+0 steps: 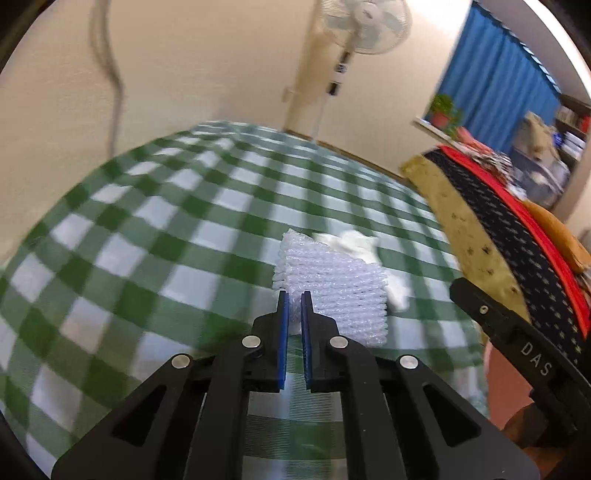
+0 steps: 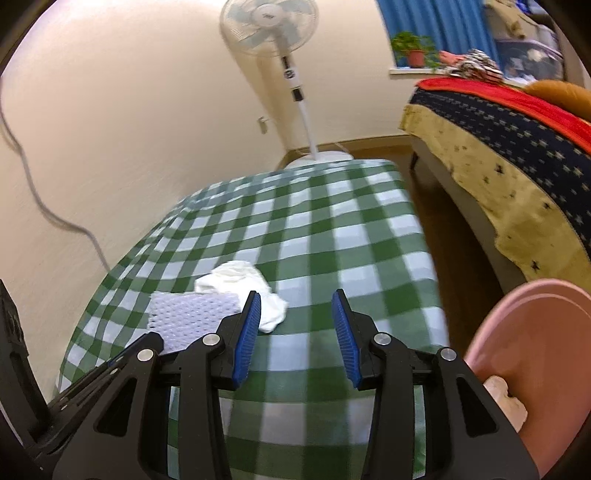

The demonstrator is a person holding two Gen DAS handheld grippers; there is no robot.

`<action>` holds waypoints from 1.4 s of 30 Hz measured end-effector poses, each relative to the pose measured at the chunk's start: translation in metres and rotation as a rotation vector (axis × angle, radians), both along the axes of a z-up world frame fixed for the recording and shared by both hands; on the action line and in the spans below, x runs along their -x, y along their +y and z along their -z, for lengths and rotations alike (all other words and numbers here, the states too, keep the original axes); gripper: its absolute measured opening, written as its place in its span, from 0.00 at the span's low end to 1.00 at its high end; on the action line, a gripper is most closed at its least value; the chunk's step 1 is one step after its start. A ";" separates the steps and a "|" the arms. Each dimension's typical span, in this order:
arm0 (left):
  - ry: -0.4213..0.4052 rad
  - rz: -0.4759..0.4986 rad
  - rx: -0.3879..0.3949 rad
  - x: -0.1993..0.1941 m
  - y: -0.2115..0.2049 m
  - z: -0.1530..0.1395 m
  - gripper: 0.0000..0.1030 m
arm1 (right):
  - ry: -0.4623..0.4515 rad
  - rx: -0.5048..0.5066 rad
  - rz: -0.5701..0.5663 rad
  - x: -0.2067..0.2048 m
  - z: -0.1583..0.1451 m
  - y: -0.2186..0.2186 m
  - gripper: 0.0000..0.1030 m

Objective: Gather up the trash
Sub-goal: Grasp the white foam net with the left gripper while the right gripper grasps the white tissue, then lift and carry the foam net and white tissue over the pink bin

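The left tool (image 1: 294, 295) is pinched on the near corner of the white foam net (image 1: 332, 291), which lies on the desk (image 1: 147, 240). The right tool (image 2: 295, 299) is held spread and empty. The net should be lifted clear before being carried to the pink bin (image 2: 535, 354). Just behind it, crumpled tissue (image 2: 255, 291) awaits. Beyond, a checked cloth, a bed (image 2: 498, 155) and a fan (image 2: 269, 26) are seen.

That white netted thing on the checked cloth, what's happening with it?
A person is clearing trash with hand-held tongs. The left tongs have pinched a corner of the white foam net on the green checked tablecloth. The right tongs stand open and empty beside a crumpled white tissue. A pink bin waits at the right.
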State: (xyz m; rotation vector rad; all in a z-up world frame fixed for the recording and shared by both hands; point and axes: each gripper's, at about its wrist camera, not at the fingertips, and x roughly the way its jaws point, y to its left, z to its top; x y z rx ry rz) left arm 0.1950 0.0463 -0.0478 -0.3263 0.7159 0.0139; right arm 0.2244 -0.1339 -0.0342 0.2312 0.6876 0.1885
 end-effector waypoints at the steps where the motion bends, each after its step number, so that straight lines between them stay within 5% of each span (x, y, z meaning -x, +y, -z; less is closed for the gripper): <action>1: 0.005 -0.018 -0.003 0.000 0.003 0.000 0.06 | 0.006 0.008 -0.012 -0.003 0.001 0.004 0.42; 14: 0.033 -0.093 -0.014 0.000 0.017 0.005 0.06 | 0.087 0.151 -0.141 -0.046 0.019 0.043 0.50; 23: 0.042 -0.085 -0.017 -0.001 0.016 0.006 0.06 | 0.085 0.164 -0.175 -0.042 0.021 0.047 0.07; 42: 0.014 -0.046 -0.037 0.020 0.015 -0.011 0.06 | 0.042 0.124 -0.042 0.020 -0.017 0.021 0.05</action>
